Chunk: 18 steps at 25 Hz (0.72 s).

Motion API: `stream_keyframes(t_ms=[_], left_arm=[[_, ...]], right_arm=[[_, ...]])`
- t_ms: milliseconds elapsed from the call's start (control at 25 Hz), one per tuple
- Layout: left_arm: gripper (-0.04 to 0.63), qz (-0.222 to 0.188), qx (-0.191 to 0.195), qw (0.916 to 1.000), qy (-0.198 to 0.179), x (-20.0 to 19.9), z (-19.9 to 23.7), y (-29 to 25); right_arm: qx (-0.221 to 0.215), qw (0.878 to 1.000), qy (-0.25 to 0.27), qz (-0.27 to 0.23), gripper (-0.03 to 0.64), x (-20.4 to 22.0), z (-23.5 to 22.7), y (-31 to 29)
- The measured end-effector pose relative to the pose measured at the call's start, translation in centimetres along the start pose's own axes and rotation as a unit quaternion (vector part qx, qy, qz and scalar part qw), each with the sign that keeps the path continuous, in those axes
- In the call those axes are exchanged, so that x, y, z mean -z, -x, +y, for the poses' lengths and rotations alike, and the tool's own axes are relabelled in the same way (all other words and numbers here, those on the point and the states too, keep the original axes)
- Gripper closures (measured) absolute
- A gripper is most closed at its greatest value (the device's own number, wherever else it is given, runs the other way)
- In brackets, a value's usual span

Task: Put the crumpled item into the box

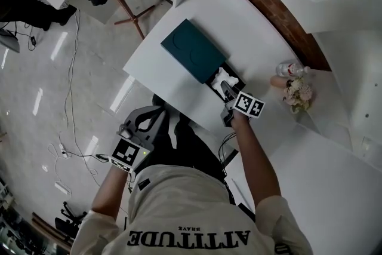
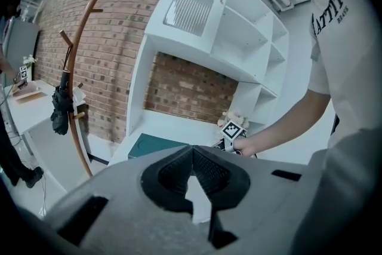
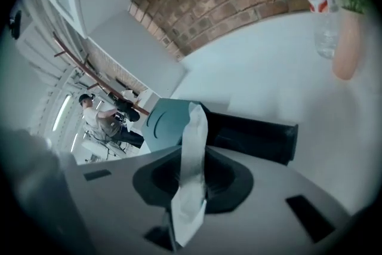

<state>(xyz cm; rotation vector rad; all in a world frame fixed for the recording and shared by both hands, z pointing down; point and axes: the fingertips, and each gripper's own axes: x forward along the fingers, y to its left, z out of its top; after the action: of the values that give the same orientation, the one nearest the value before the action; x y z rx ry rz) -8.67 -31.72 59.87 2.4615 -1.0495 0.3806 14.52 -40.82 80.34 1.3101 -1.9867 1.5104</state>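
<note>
White crumpled paper (image 3: 192,170) is pinched in the right gripper (image 3: 192,155), whose jaws are clenched on it. The paper stands out past the tips as a long strip, lengthwise along the jaws.

In the head view that gripper (image 1: 225,91) hangs over the near end of the box (image 1: 194,51), close to the front edge of the table (image 1: 262,27). The paper (image 1: 225,77) is at the box's uncovered end.

The box lies slantwise, its teal lid (image 3: 164,122) slid towards the far end. The black open part (image 3: 250,134) is just ahead of the jaw tips, so the drop looks to be a short move forward and down.

The left gripper (image 1: 149,122) is well off the table by the person's lap, closed with nothing in it (image 2: 192,155). The right hand is clearly the nearer one.

A bottle (image 1: 290,70) and flowers (image 1: 299,92) stand further along the table, apart from the box.
</note>
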Motion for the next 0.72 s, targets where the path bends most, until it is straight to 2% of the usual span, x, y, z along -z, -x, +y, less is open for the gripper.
stream_keyframes(t_ms=[160,240,400,560,720], left_arm=[[0.569,0.006,0.003,1.0000,0.001,0.7,1.1,0.2],[0.569,0.010,0.003,0.9998,0.015,0.6,1.5,0.3],[0.569,0.009,0.011,0.9999,-0.002,1.3,2.5,0.4],[0.569,0.011,0.016,0.9998,0.006,1.3,3.2,0.5],[0.569,0.007,0.026,0.9996,-0.004,1.4,3.8,0.6]], right_arm=[[0.053,0.998,0.002,0.018,0.530,0.1,-1.9,-1.2],[0.082,0.996,0.016,0.033,0.468,0.2,-2.7,-1.4],[0.141,0.985,0.073,0.064,0.409,0.5,-3.9,-1.0],[0.164,0.974,0.111,0.111,0.386,2.2,-4.2,-0.1],[0.187,0.965,0.134,0.124,0.380,2.8,-5.1,1.6]])
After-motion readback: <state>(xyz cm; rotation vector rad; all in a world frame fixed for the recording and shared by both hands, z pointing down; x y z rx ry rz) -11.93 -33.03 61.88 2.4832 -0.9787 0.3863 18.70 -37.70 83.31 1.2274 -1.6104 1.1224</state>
